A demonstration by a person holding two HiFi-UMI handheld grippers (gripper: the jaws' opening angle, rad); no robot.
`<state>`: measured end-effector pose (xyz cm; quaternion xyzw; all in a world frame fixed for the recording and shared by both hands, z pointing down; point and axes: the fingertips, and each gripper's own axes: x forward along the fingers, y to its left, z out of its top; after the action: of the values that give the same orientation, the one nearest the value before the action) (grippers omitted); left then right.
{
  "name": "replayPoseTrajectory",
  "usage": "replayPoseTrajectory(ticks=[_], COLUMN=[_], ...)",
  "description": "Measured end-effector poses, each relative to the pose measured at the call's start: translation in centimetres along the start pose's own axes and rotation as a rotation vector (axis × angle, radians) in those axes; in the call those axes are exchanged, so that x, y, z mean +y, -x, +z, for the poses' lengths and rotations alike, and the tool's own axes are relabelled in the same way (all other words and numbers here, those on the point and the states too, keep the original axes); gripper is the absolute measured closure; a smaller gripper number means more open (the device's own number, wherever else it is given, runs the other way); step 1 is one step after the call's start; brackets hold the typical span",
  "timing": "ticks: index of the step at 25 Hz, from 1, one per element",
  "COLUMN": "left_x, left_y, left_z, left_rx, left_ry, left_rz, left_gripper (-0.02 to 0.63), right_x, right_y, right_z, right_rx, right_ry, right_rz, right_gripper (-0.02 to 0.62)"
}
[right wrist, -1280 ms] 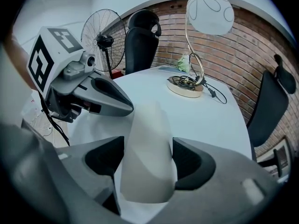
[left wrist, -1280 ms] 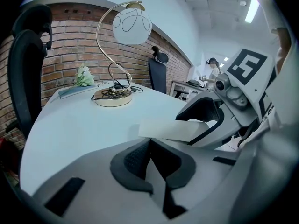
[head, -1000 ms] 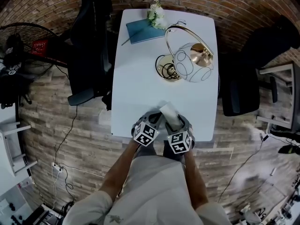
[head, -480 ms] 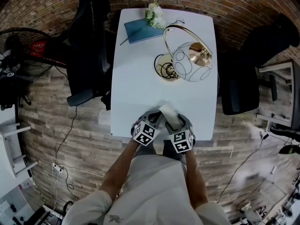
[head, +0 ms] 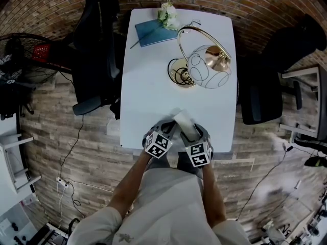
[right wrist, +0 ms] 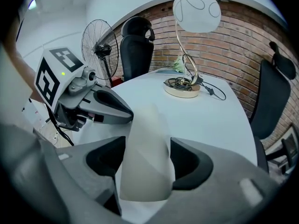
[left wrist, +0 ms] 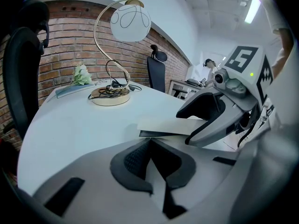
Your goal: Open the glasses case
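A white glasses case (head: 183,122) sits at the near edge of the white table (head: 153,86), held between both grippers. My right gripper (head: 192,131) is shut on the case's body (right wrist: 147,125), which fills the gap between its jaws (right wrist: 148,146). My left gripper (head: 170,130) comes in from the left with its jaws closed at the case's thin flap edge (left wrist: 168,125); the tips meet at the flap's dark underside (left wrist: 150,141). The case looks closed. Each gripper shows in the other's view: the right gripper (left wrist: 219,111) and the left gripper (right wrist: 93,104).
A gold lamp with a white globe shade (head: 202,65) stands mid-table, its cord trailing right. At the far end lie a teal notebook (head: 153,33) and white flowers (head: 169,15). Black chairs flank the table on the left (head: 97,45) and right (head: 263,91). A fan (head: 20,55) stands far left.
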<state>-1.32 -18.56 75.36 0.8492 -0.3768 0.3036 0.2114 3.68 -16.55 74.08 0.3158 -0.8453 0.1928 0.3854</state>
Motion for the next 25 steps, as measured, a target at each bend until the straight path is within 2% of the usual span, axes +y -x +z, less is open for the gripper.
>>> replayPoseTrajectory(ticks=[25], left_x=[0.0], left_y=[0.0], left_z=[0.0], left_rx=[0.002], left_ry=[0.003], left_rz=[-0.005], left_gripper=[0.600], right_x=[-0.9], right_y=[2.1], right_z=[1.3], right_rx=[-0.076], right_ry=[-0.053], right_rz=[-0.036], right_gripper=[0.402])
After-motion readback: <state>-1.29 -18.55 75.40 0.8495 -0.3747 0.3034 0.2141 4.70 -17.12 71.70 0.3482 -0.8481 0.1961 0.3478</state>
